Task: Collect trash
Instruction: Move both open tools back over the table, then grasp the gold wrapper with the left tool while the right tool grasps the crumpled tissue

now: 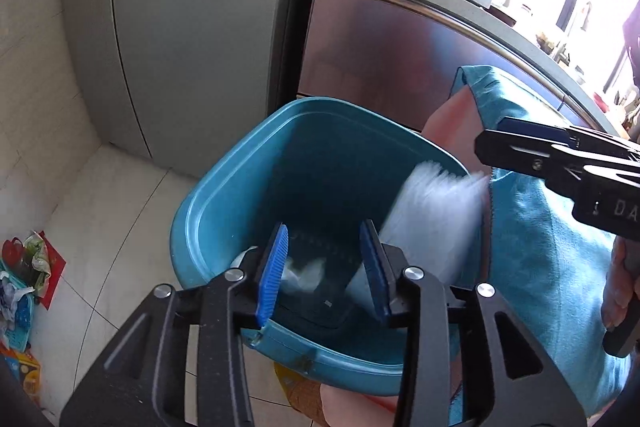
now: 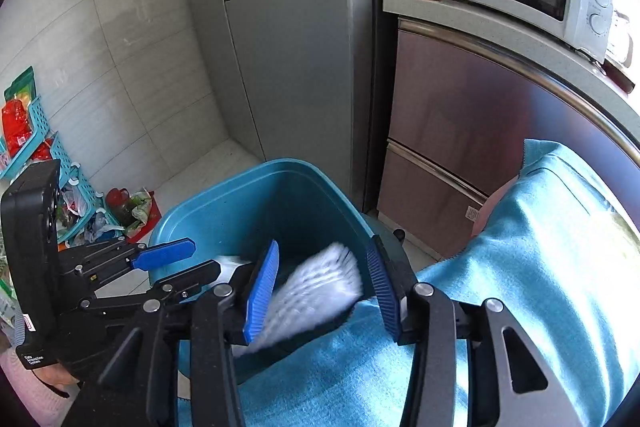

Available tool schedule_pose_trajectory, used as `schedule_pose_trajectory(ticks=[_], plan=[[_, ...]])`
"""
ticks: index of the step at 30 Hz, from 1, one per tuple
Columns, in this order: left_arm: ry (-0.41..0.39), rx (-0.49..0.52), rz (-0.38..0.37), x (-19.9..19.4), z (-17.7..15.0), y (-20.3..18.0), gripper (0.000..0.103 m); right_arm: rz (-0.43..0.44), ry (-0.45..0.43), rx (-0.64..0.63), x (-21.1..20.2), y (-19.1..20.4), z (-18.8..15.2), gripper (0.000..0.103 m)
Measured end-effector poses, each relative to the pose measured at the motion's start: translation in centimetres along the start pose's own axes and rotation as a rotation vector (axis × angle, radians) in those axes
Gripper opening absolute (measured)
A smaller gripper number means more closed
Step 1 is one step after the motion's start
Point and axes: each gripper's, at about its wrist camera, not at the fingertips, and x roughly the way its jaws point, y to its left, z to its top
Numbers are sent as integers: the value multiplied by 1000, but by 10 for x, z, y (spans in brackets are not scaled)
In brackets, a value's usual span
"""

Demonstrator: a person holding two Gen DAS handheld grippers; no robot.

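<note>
Caught in mid-air: a blurred white plastic bag (image 2: 316,291), lower centre of the right wrist view, just past the tips of the right gripper (image 2: 322,293) and over the near rim of the blue bin (image 2: 256,195). Jaws of that gripper spread wide, nothing between the pads, so released rather than gripping. Long axis of the bag slanted from lower left to upper right, its upper end leaning into the bin mouth. In the left wrist view, same bag (image 1: 434,219) at centre right against the bin's right inner wall, with more pale scraps (image 1: 306,273) low inside. Left gripper (image 1: 326,275) at bottom centre, also spread open and empty, pointed straight down into the bin (image 1: 224,195) from the near rim. Bag directly ahead of the right gripper and off to the right of the left one, so right hand nearer. Probably a drop in progress. Blue cloth (image 2: 540,267) draped across lower right. More litter (image 1: 28,267) on the floor, lower left, well apart from both grippers.
</note>
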Motion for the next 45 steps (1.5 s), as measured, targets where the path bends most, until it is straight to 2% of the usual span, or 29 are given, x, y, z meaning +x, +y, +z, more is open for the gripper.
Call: schedule_pose_trajectory(ticks=[6,12,16,23,37,45], plan=[[-24,7,1,-9,-4,-2,40,13,-30,23,-13,-8,-6,44],[-86,24,-47,-37,-5,-13,46,45,-107,58,-55,-22,-24,48],[-144,62,-108,-62,-6,-32,52,57,-176,97,-95,-33,-50,50],[-201,183,-235,-95,-17,-97,59,-15,-264,185,-164,-63,-107,51],[-100,454,-528,-108,-68,-258,60,-267,-355,456,-275,-139,-229,51],[9,577,-672,-97,-97,-336,61,-403,-382,608,-318,-178,-294,51]])
